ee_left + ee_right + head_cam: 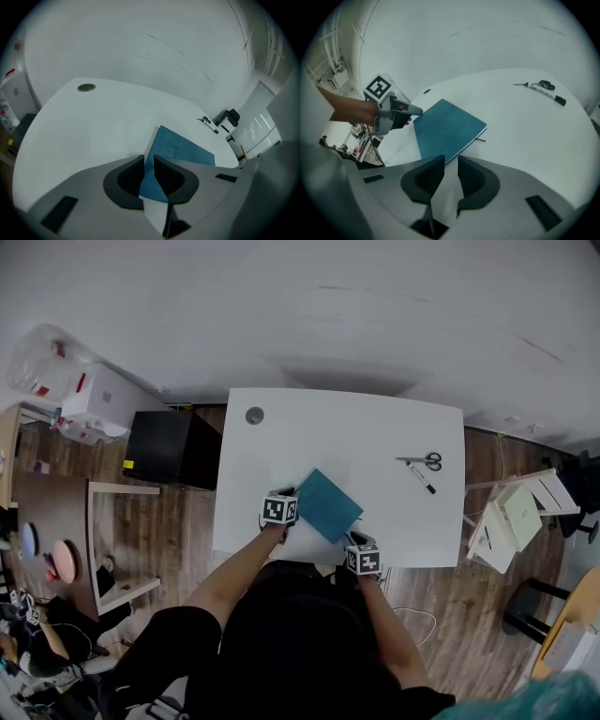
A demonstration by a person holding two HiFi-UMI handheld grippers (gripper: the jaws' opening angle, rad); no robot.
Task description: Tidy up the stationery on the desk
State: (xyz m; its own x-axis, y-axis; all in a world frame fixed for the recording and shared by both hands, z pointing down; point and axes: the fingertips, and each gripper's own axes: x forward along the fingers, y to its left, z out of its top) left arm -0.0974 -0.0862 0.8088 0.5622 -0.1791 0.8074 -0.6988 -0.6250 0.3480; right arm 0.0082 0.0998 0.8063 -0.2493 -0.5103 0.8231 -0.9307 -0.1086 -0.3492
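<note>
Clamping one corner of the teal notebook [327, 505], our left hand-held gripper [149, 172] holds it lying diagonally on the counter [375, 427]; its near edge sits just ahead of our right hand-held gripper [449, 176], whose jaws stand apart, empty.

Head view: the camera is looking steeply down from above the person, standing well off and taking in the whole white desk [309, 427], with the left gripper [291, 493] and the right gripper [352, 540] seen from behind. Left gripper view: the camera is riding behind its own jaws and facing along them, sitting very near the teal notebook [185, 152]. Right gripper view: the camera is likewise looking along its jaws, with the notebook just ahead and the left gripper ahead to the left. All three views are sharing the notebook, plus the scissors [544, 85] and marker [548, 95] lying far ahead of both grippers, to the right.
</note>
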